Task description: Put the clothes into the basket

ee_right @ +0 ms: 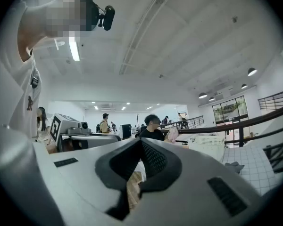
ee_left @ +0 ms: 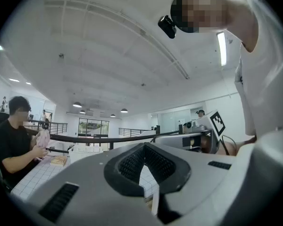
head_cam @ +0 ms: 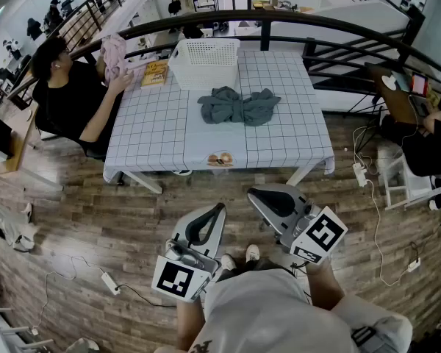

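A person in a black top (head_cam: 66,98) sits at the left side of the table (head_cam: 143,134), which is covered with a white grid-checked cloth, and holds a pink cloth (head_cam: 115,56) above its far left corner. A yellow book (head_cam: 155,73) lies on the table just beside that corner. The white perforated basket (head_cam: 204,61) stands at the table's far edge, a little left of centre. It has nothing in it that can be seen.

The grey-blue garment (head_cam: 239,106) lies crumpled on the table's middle, just in front of the basket and apart from it. A small brownish object (head_cam: 220,159), too small to identify, sits at the table's near edge.

Short of that near edge, over the wooden floor, the left gripper (head_cam: 219,209) is held level. Its jaws are clenched tip to tip with nothing between them. The right gripper (head_cam: 253,195) beside it is likewise clenched and empty.

A second seated person (head_cam: 426,134) is well off the table's right side.
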A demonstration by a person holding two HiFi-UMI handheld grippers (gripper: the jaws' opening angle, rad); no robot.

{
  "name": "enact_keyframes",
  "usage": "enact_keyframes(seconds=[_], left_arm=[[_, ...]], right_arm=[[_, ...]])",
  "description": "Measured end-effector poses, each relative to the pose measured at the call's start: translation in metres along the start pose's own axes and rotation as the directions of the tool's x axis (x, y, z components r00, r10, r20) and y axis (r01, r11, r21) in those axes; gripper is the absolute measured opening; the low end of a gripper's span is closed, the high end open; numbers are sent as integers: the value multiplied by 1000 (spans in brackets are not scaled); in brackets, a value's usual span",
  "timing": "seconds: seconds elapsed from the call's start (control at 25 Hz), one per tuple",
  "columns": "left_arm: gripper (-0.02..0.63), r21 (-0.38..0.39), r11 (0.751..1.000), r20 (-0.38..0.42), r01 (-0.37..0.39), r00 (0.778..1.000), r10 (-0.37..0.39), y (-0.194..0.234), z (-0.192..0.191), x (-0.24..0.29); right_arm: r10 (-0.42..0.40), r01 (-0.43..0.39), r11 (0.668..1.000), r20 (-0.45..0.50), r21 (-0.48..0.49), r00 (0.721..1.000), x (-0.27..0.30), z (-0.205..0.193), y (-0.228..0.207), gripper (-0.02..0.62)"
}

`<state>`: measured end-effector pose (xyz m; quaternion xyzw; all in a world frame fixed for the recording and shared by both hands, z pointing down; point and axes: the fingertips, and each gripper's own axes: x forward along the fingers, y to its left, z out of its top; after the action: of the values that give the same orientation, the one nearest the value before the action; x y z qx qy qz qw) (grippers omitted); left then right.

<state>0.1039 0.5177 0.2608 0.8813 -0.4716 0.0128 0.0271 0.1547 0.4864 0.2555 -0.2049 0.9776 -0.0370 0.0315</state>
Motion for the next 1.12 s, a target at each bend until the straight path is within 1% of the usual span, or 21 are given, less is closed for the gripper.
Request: enact_keyframes(seconds=[0.16, 0.32, 0.4, 0.52, 0.68, 0.88, 1.12], left_arm=[[5, 1, 1000, -2, 7, 1000, -7, -1, -4, 7], [5, 16, 1000, 35, 3, 999, -3, 2, -2, 16], [5, 16, 1000, 40, -5, 999, 5, 2, -2, 19], [5, 13, 1000, 40, -18, 999, 18, 2, -3, 20], [5, -3, 1000, 17, -21, 1000, 21, 0, -7, 23], [5, -9, 1000, 28, -20, 999, 20, 13, -11, 31], [5, 0, 1000, 32, 3, 999, -3, 44, -14, 41]], right_arm=[[9, -9, 1000, -1, 0, 1000, 0, -1, -3, 15], [9, -9, 1000, -8, -13, 1000, -2, -2, -9, 15], [1, -2, 1000, -10, -27, 1000, -2, -2, -11, 15], [1, -1, 1000, -1, -32, 1000, -4, -1, -14, 15], [4, -4, 1000, 0, -27, 1000, -2, -1, -17, 15], [8, -8, 1000, -11, -21, 1000, 11, -7, -25, 15], [-9, 8, 1000, -31, -21, 999, 39, -14, -37, 15]])
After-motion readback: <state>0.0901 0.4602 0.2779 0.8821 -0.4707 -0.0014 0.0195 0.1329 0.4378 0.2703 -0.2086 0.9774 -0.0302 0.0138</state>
